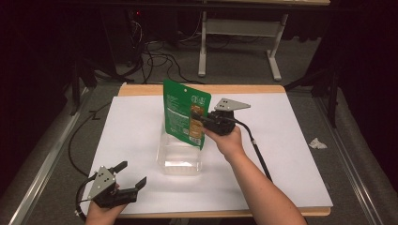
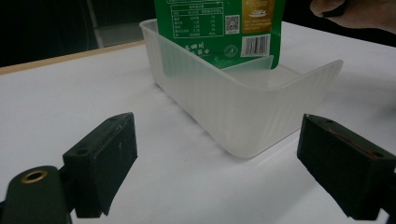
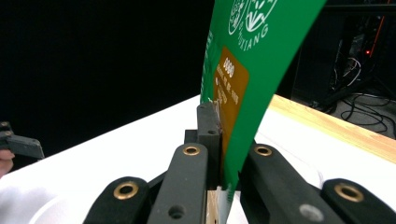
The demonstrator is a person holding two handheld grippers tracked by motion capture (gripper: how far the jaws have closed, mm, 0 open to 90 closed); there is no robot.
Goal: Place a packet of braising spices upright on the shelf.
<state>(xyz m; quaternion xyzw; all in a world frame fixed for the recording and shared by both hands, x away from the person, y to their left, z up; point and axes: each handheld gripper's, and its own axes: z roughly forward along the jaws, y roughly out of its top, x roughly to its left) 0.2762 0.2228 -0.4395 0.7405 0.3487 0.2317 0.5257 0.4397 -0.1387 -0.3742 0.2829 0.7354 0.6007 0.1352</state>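
A lab-like recording room; dark surroundings, loose floor cables, a white-covered worktable.

High view: fixed cam above the person's side, looks fwd and down over the whole surface, floor and cables beyond; farthest of the three.

Left gripper view: cam rides low on the left gripper, near the surface's front-left corner, looks level across the white top at the clear container, close up, green pouch standing in it.

Right gripper view: cam on the right gripper, v. close to the pouch, faces up along it toward the dark room.

Shared: pouch in all three; container in high and left gripper views.
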